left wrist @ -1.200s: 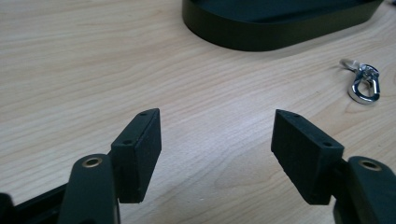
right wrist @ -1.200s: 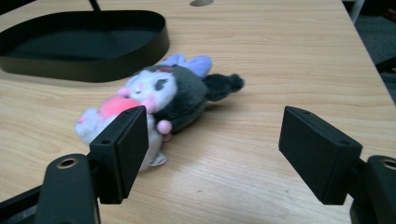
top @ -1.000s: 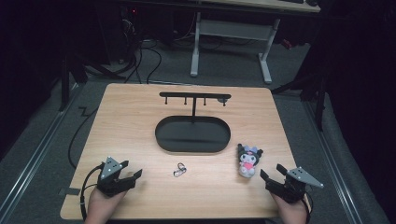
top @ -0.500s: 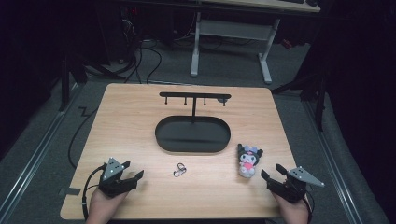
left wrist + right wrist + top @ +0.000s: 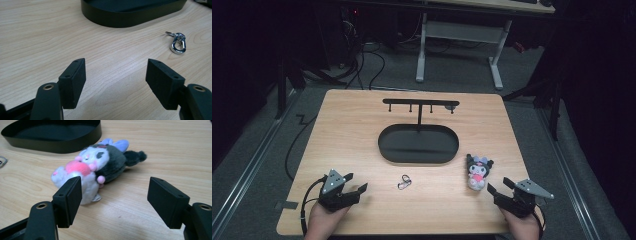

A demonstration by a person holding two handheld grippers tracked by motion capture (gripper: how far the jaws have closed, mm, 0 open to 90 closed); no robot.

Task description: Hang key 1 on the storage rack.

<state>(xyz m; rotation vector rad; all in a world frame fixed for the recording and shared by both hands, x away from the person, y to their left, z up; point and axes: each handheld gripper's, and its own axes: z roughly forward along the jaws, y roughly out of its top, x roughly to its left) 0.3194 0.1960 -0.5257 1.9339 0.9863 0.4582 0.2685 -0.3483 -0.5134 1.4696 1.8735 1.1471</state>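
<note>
- Right gripper (image 5: 501, 192) rests at our near right corner of the table (image 5: 362, 130), jaws spread wide, nothing between them.
- Left gripper (image 5: 354, 187) sits at the near left, jaws equally wide and empty.
- Plush toy (image 5: 477, 171) lies on the wood just ahead of the right gripper and slightly inboard of it, near but not touching. We judge the right hand (image 5: 524, 227) far nearer to it than the left.
- In the high view its long axis runs roughly front to back, head toward the black oval tray (image 5: 384, 145), feet toward us. In the right gripper view the toy (image 5: 95, 167) lies slanted ahead of the jaws, its pale lower body close by the left pad.
- Looks: dark hood with lilac ears, white face, pink ball held at the chest, small dark tail tuft. Soft, likely to compress under the pads.
- Silver clasp (image 5: 404, 182) lies between the two grippers, nearer the left; in the left gripper view the clasp (image 5: 178, 43) sits ahead and off to the right.
- Hook stand (image 5: 420, 104) rises from the tray, well beyond both.
</note>
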